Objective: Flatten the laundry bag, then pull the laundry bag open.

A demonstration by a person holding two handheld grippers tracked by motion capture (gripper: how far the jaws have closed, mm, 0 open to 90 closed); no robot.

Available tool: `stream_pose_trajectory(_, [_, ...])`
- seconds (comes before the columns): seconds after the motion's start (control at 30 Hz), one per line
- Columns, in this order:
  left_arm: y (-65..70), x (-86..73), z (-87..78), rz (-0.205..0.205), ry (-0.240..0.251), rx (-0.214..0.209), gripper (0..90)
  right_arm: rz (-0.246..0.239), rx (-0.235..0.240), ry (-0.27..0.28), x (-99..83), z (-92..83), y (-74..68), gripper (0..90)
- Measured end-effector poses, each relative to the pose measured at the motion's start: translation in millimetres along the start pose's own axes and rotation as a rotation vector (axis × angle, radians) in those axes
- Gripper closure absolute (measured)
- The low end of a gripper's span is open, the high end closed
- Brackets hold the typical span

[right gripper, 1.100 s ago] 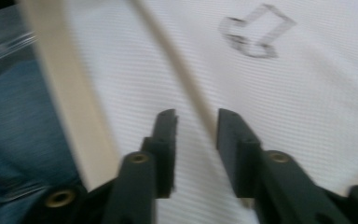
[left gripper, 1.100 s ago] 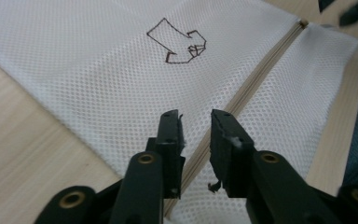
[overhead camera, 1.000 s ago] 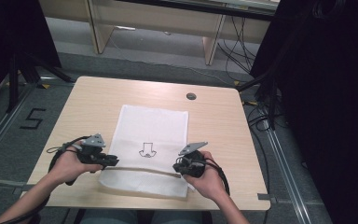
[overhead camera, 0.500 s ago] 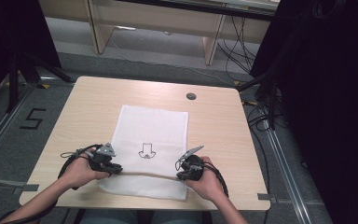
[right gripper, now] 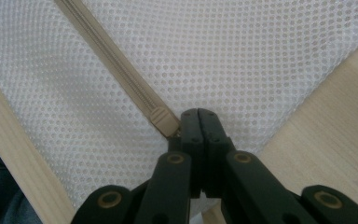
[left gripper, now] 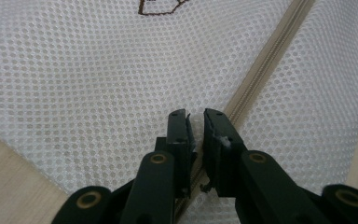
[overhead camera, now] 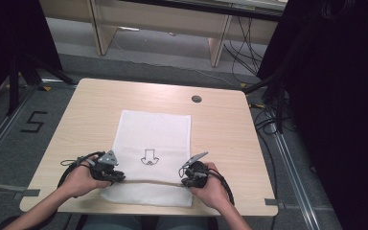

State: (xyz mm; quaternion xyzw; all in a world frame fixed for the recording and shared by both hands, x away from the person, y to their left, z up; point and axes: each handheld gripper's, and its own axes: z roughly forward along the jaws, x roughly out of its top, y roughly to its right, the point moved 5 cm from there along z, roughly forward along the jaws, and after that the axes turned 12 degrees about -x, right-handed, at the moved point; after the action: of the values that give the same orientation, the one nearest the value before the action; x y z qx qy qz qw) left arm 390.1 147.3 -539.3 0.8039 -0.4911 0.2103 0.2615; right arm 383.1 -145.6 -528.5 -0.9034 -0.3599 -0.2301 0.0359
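High view shows a white mesh laundry bag [overhead camera: 152, 143] lying flat on the light wooden tabletop [overhead camera: 220, 129], near its front edge, with a small dark arrow-like mark [overhead camera: 149, 157] printed at its middle. A beige zipper [overhead camera: 146, 182] runs across the bag's near end. In the right tool view the beige zipper slider [right gripper: 163, 120] sits just beside the right tool [right gripper: 198, 114], whose jaws are pressed fully together at the slider's pull; whether they pinch it cannot be told. The left tool [left gripper: 195, 119] rests at the zipper's other end, jaws a narrow gap apart with a fold of mesh beside the zipper tape between them, having just been opening slightly. A hand [overhead camera: 79, 179] grips each tool from the tabletop's near edge.
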Motion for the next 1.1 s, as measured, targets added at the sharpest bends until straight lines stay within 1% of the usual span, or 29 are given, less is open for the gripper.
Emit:
stream_pose_trajectory(0.17, [-1.9,1.7,0.4,0.006,0.003,0.015,78.8,0.015,0.007,0.014,-0.6,0.4,-0.8,90.0])
stream_pose_trajectory(0.2, [-1.3,2.9,1.6,0.0,0.019,0.02,78.6,0.008,0.004,0.009,-1.1,-0.5,-0.7,89.8])
stream_pose_trajectory(0.23, [-2.3,2.4,0.0,0.021,-0.004,0.023,78.0,0.017,0.0,0.007,-1.6,-0.9,-1.3,89.0])
stream_pose_trajectory(0.27, [1.2,5.6,2.8,-0.024,0.059,0.032,76.1,0.021,0.007,0.014,-2.0,-2.4,-1.0,86.0])
stream_pose_trajectory(0.3, [1.2,5.6,2.8,-0.024,0.059,0.032,74.5,0.021,0.007,0.014,-2.0,-2.4,-1.0,86.0])
stream_pose_trajectory(0.33, [1.6,6.9,2.6,-0.029,0.072,0.038,72.6,0.046,0.015,0.04,-1.2,-5.4,1.3,84.0])
stream_pose_trajectory(0.37, [3.1,11.1,1.0,-0.016,0.11,0.051,71.2,0.052,0.014,0.056,-0.5,-6.9,2.9,83.7])
stream_pose_trajectory(0.4, [2.6,13.7,-0.3,-0.008,0.127,0.069,69.2,0.061,0.007,0.073,0.2,-9.5,5.1,82.5])
stream_pose_trajectory(0.43, [2.6,13.7,-0.3,-0.008,0.127,0.069,67.2,0.061,0.007,0.073,0.2,-9.5,5.1,82.5])
stream_pose_trajectory(0.47, [3.3,16.6,-1.1,-0.009,0.152,0.069,67.2,0.086,0.003,0.11,1.5,-10.8,7.0,81.0])
stream_pose_trajectory(0.5, [4.1,19.8,-1.5,-0.007,0.18,0.064,65.2,0.103,-0.007,0.103,1.2,-15.0,9.3,79.6])
stream_pose_trajectory(0.53, [3.2,21.7,-1.4,0.001,0.197,0.07,62.7,0.107,-0.014,0.128,1.6,-17.1,13.4,77.4])
stream_pose_trajectory(0.57, [2.9,22.4,-1.8,0.016,0.199,0.072,59.7,0.11,-0.032,0.161,2.0,-16.9,18.1,74.9])
stream_pose_trajectory(0.6, [3.5,22.7,-1.1,0.02,0.209,0.063,56.6,0.134,-0.033,0.157,0.6,-18.5,22.0,72.5])
stream_pose_trajectory(0.63, [3.6,23.0,-0.4,0.017,0.22,0.058,54.9,0.142,-0.036,0.158,-0.2,-18.5,24.0,71.7])
stream_pose_trajectory(0.67, [4.3,23.7,0.9,0.002,0.243,0.049,54.9,0.142,-0.036,0.158,-0.2,-18.5,24.0,71.7])
stream_pose_trajectory(0.7, [3.4,23.1,0.9,-0.006,0.239,0.047,53.0,0.139,-0.043,0.162,-1.3,-17.7,26.5,70.9])
stream_pose_trajectory(0.73, [2.7,23.5,0.3,0.006,0.24,0.046,49.0,0.151,-0.045,0.163,-2.1,-17.8,28.8,69.7])
stream_pose_trajectory(0.77, [2.0,24.5,0.9,0.005,0.254,0.051,49.0,0.151,-0.045,0.163,-2.1,-17.8,28.8,69.7])
stream_pose_trajectory(0.8, [0.4,25.2,1.1,-0.024,0.273,0.052,41.6,0.17,-0.045,0.157,-2.2,-18.6,29.4,69.4])
stream_pose_trajectory(0.83, [0.4,25.2,1.1,-0.024,0.273,0.052,36.3,0.17,-0.045,0.157,-2.2,-18.6,29.4,69.4])
stream_pose_trajectory(0.87, [-0.6,25.6,1.6,-0.053,0.29,0.053,36.3,0.169,-0.05,0.18,-1.3,-16.5,30.0,69.4])
stream_pose_trajectory(0.9, [-1.9,25.2,1.0,-0.045,0.284,0.063,34.2,0.172,-0.037,0.155,-1.7,-19.6,29.6,69.7])
stream_pose_trajectory(0.93, [-0.2,26.0,1.9,-0.045,0.302,0.057,34.1,0.172,-0.04,0.156,-1.4,-19.7,29.5,69.7])
stream_pose_trajectory(0.97, [0.3,25.7,1.3,-0.031,0.293,0.055,33.7,0.175,-0.04,0.143,-2.3,-20.4,29.3,70.0])
stream_pose_trajectory(1.0, [0.3,25.7,1.3,-0.031,0.293,0.055,33.8,0.176,-0.041,0.143,-2.7,-20.7,29.1,70.7])
stream_pose_trajectory(1.03, [2.2,27.8,2.3,-0.046,0.314,0.053,34.0,0.186,-0.038,0.141,-3.0,-21.5,28.1,72.1])
stream_pose_trajectory(1.07, [2.2,27.8,2.3,-0.046,0.314,0.053,34.9,0.178,-0.036,0.142,-3.3,-22.3,28.3,76.5])
stream_pose_trajectory(1.1, [2.4,28.5,2.6,-0.041,0.315,0.052,34.9,0.178,-0.036,0.142,-3.3,-22.3,28.3,76.5])
